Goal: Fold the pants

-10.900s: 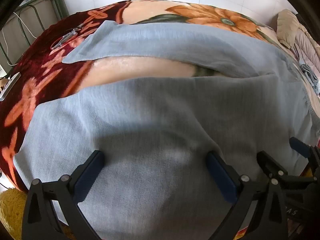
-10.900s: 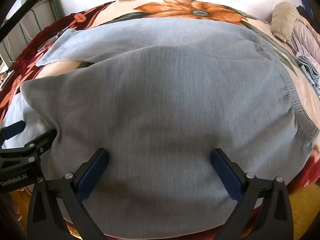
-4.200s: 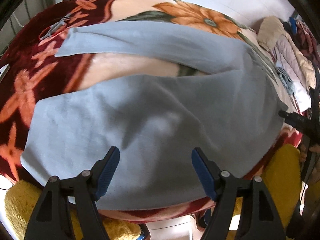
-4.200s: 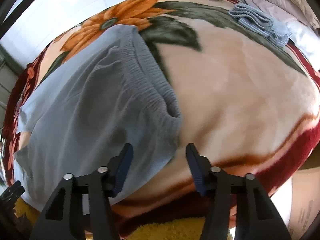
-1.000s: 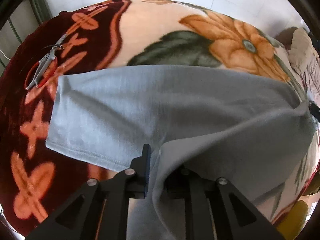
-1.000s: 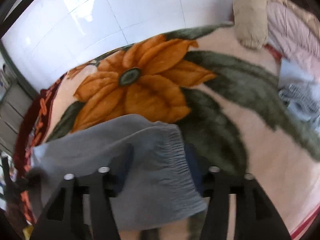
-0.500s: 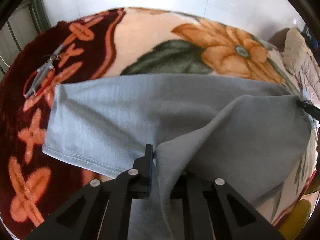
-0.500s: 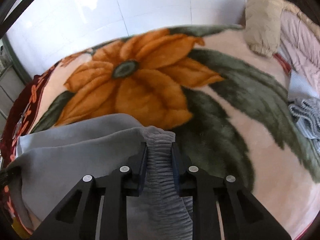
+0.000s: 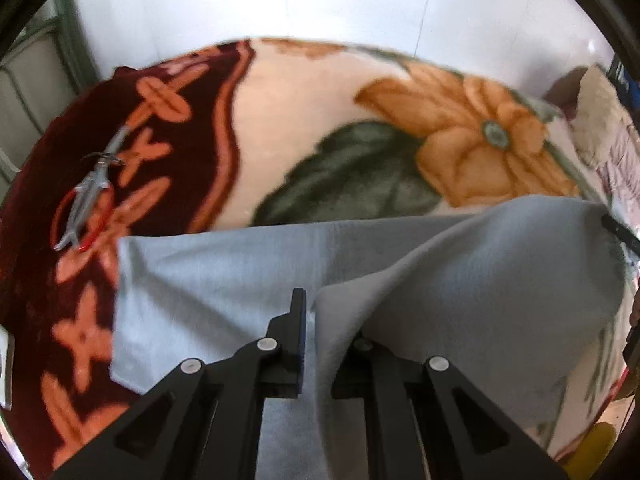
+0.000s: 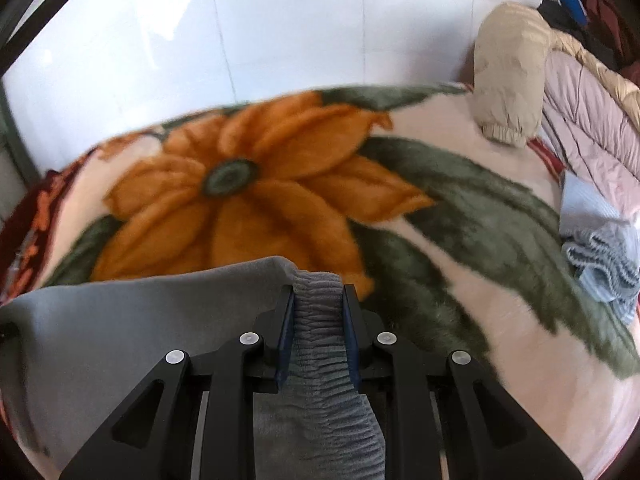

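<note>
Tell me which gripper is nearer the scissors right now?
Left. The left gripper, clamped on the pants, has the scissors just off to its left; the right gripper holds the waistband, scissors out of its view.

One pair of grey pants (image 9: 460,280), one flowered blanket (image 9: 320,112), one pair of scissors (image 9: 86,200), two hand-held grippers.

Pants (image 9: 208,280) on blanket (image 9: 304,120), scissors-like tool (image 9: 86,200) apparently left

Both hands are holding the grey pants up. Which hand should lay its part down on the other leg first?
Probably the left. The left tool pinches the pants right above the flat leg, so its fabric could drop straight onto it. The right tool grips the stretchy waistband out over the blanket.
</note>
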